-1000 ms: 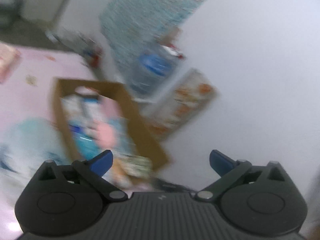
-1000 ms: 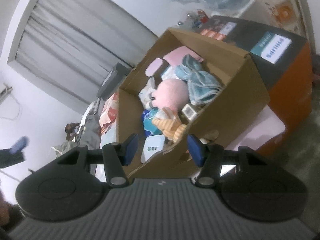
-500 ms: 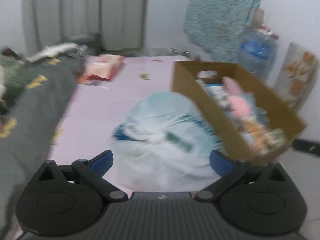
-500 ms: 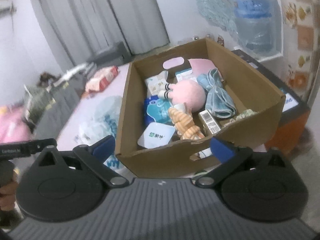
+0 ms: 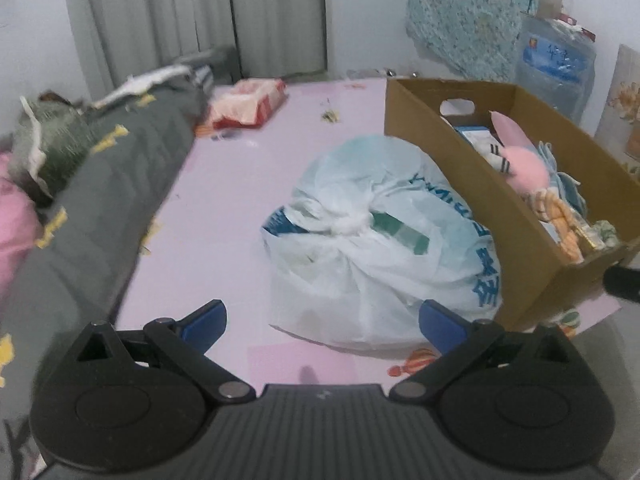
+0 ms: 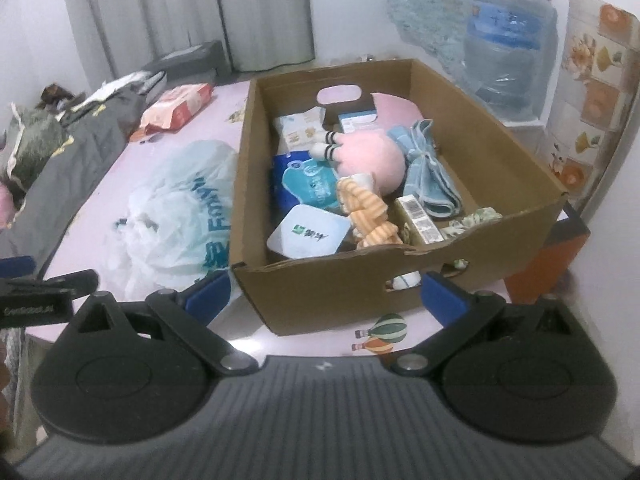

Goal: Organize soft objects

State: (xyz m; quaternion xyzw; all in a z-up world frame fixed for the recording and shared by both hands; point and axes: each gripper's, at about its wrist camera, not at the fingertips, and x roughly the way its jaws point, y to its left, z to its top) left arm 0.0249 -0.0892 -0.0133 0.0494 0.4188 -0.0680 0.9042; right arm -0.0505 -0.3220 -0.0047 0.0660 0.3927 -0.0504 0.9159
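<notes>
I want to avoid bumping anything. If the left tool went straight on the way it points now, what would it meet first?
Most likely the knotted white plastic bag on the pink sheet: it lies directly ahead of the open left tool. The cardboard box stands off to the right. Depth is unclear.

Box point(image 6: 344, 284) is plain matt brown cardboard, a bit torn along the front edge. Bag point(image 5: 372, 248) next to it is thin crinkly plastic, slightly shiny. Pink plush point(image 6: 372, 160) looks fuzzy, blue towel point(image 6: 428, 168) is soft terry cloth. Both tools are matt black plastic.
</notes>
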